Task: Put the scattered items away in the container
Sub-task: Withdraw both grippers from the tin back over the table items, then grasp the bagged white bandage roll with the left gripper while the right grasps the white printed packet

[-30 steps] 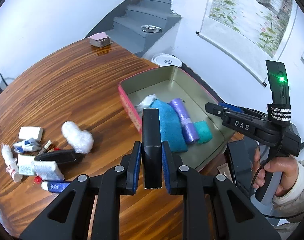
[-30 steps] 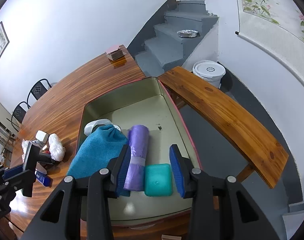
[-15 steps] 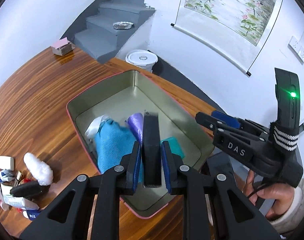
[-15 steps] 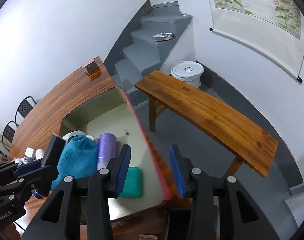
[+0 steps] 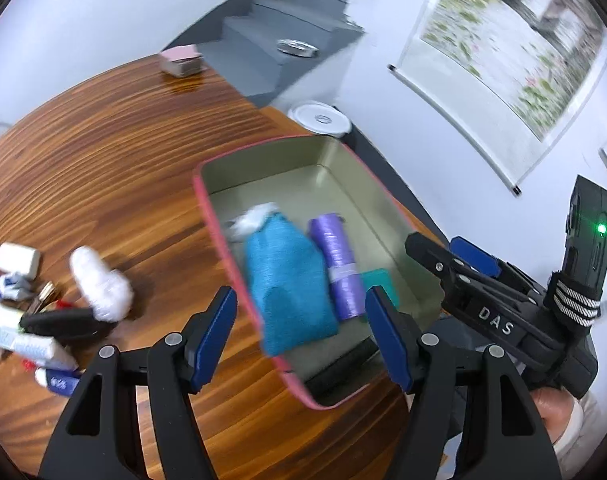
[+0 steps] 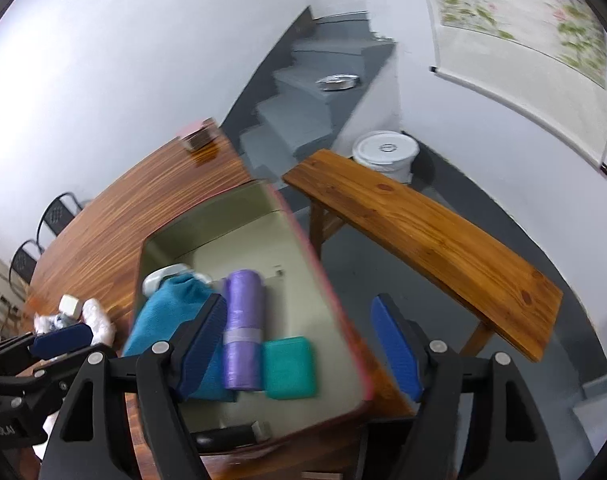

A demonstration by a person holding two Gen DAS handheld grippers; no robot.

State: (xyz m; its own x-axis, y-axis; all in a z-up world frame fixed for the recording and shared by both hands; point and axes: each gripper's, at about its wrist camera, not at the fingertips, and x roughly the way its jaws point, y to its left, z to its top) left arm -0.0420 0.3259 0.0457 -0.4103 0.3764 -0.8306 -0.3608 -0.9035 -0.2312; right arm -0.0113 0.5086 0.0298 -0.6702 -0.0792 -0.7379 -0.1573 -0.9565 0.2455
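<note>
The pink-rimmed tin [image 5: 219,248] sits at the table's edge. It holds a blue cloth [image 5: 287,280], a purple roll [image 5: 337,264], a teal box [image 5: 379,280] and a white wad [image 5: 251,218]. A black bar [image 5: 335,372] lies loose in the tin's near corner. My left gripper [image 5: 301,332] hovers above that corner, its jaws opening wide with nothing between the pads. My right gripper [image 6: 301,320] hangs over the tin's right rim [image 6: 319,280], its jaws also opening and empty. The purple roll [image 6: 243,320] and teal box [image 6: 289,368] lie just beyond it.
Scattered items lie on the table left of the tin: a white fluffy puff [image 5: 99,280], a black case [image 5: 63,320], a white bar [image 5: 17,260] and small tubes. A wooden bench [image 6: 423,232] and a white bucket [image 6: 385,152] stand beyond the table's edge.
My left gripper has let go of the black bar, which now lies in the tin's near corner, and its jaws have spread wide. The right jaws have also widened.
</note>
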